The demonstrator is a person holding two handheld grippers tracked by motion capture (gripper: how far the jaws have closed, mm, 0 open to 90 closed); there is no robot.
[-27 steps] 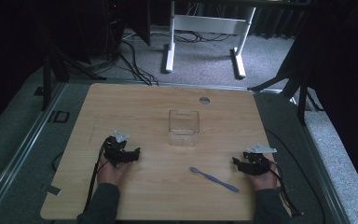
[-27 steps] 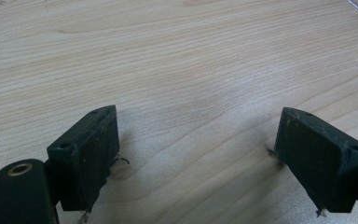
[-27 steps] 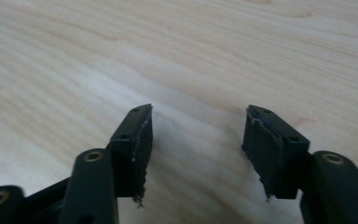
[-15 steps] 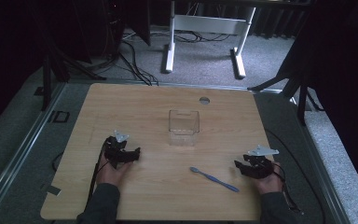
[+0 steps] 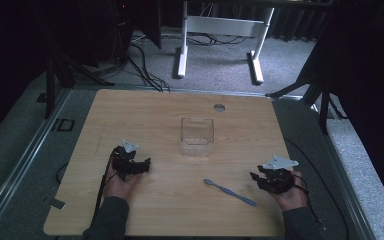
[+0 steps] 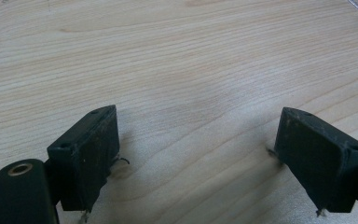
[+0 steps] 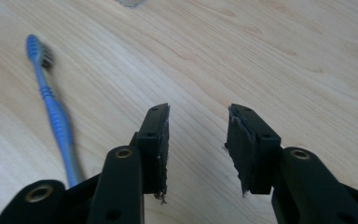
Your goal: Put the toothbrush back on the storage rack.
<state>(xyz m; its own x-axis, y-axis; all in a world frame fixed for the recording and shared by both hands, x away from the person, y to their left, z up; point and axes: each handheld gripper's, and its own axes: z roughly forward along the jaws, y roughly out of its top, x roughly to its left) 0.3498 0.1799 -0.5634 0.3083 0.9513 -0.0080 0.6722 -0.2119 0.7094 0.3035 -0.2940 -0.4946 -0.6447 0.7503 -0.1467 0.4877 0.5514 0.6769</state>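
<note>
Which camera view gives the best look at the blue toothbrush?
The right gripper view: the toothbrush is close, bristles and ribbed handle visible, though its tail is hidden. The high view shows it whole but small, lying on the table.

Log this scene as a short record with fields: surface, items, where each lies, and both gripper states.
surface: wooden table
container: clear plastic box, upright, empty, mid-table
toothbrush: blue toothbrush, lying flat, nearer the person than the box, bristle end toward the left
left gripper: open, over bare wood
right gripper: open, holding nothing, toothbrush beside it, apart
</note>
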